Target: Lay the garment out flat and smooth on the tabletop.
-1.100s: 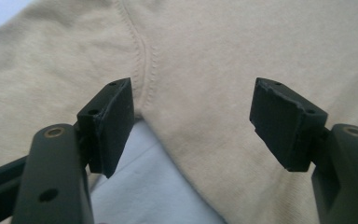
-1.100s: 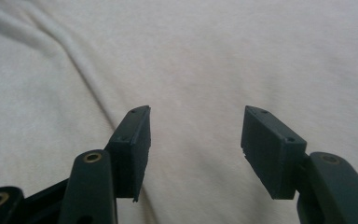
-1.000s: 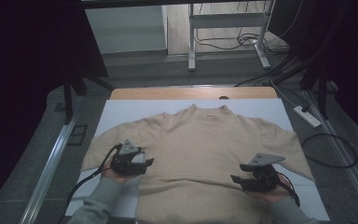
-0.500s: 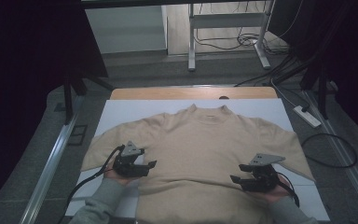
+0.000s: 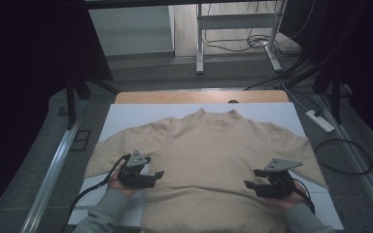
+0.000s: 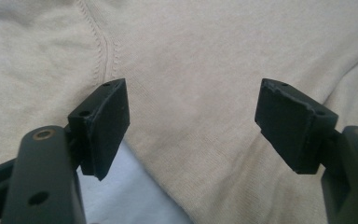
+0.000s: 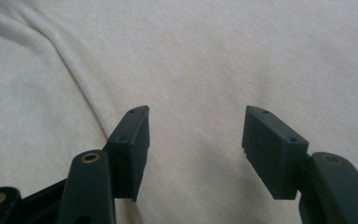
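Dim in the high view, upper corners nearly black, tabletop (image 5: 126,116) softly lit from above. Brighter, slightly soft in both gripper views; near jaws blurred, faint shadows.

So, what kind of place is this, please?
Probably a lab or recording workspace, not a home: a beige sweater lies flat on a white table, loose cables trail across the grey floor, and dark curtains hang at the sides.
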`<state>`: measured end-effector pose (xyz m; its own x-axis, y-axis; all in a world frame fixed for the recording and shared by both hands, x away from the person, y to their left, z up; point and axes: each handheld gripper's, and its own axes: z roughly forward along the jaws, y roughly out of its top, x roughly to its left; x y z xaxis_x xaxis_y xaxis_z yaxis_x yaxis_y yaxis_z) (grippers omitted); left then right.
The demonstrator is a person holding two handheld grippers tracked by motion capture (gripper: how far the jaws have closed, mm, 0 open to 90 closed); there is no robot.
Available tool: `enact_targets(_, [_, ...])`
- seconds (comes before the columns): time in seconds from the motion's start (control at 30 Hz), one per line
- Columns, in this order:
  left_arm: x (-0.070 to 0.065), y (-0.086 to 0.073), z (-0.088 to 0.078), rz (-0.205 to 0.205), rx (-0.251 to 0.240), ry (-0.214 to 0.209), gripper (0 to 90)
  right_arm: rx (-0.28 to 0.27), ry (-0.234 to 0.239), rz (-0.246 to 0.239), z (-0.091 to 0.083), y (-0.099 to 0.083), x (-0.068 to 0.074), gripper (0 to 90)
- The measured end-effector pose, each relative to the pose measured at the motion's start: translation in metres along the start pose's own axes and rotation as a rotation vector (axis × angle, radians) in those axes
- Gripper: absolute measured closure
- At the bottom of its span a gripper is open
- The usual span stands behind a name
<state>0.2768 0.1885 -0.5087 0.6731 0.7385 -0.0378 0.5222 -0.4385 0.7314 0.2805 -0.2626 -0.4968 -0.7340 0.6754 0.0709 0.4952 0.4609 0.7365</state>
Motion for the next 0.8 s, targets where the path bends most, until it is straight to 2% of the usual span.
enact_targets(0.37, [-0.004, -0.001, -0.003, -0.004, -0.006, -0.026, 24.3, 0.001, -0.025, 0.012, -0.003, -0.003, -0.006, 41.3])
enact_targets(0.53, [-0.007, -0.003, -0.005, -0.001, -0.003, -0.038, 24.2, -0.006, -0.036, 0.032, -0.008, -0.007, -0.011, 41.3])
enact_targets(0.8, [-0.009, -0.004, -0.005, -0.001, 0.001, -0.042, 24.1, -0.018, -0.039, 0.045, -0.013, -0.011, -0.015, 41.3])
